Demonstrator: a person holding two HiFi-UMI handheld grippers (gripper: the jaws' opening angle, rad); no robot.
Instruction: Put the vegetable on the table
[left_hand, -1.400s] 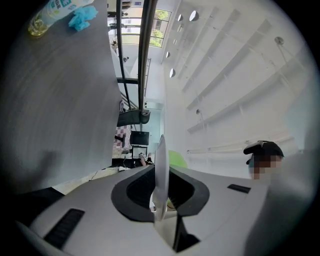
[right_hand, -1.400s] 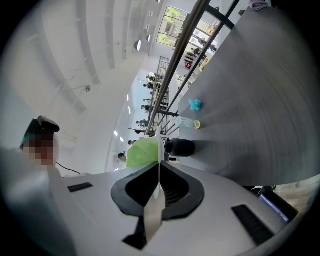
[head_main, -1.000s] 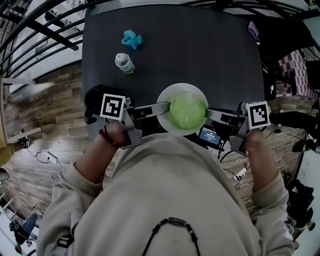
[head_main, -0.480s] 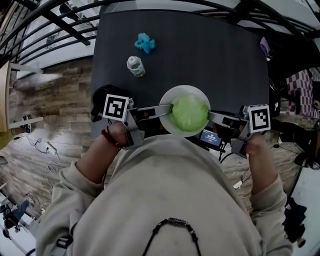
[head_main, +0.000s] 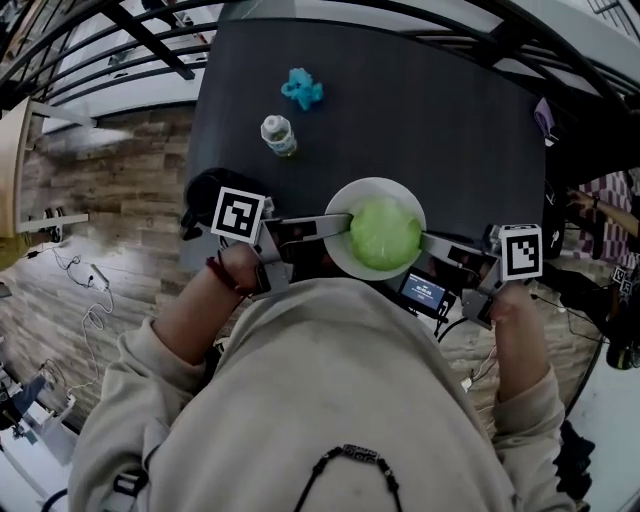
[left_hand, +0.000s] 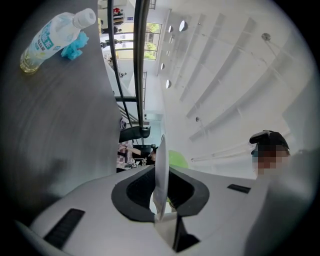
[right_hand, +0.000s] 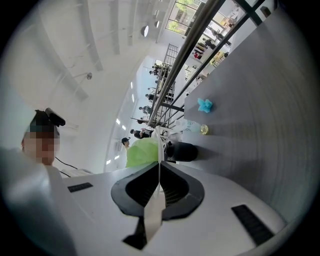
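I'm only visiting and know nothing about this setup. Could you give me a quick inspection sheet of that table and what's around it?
Surface: dark table, mostly bare.
Job's things: green leafy vegetable sits on a white plate at the table's near edge.
Clutter: plastic bottle, teal toy, black object at the left edge.
Grippers: left gripper and right gripper each shut on the plate's rim, on opposite sides.
Cables: loose cables on the wood floor.
Surroundings: black railings; small screen device near the right gripper.
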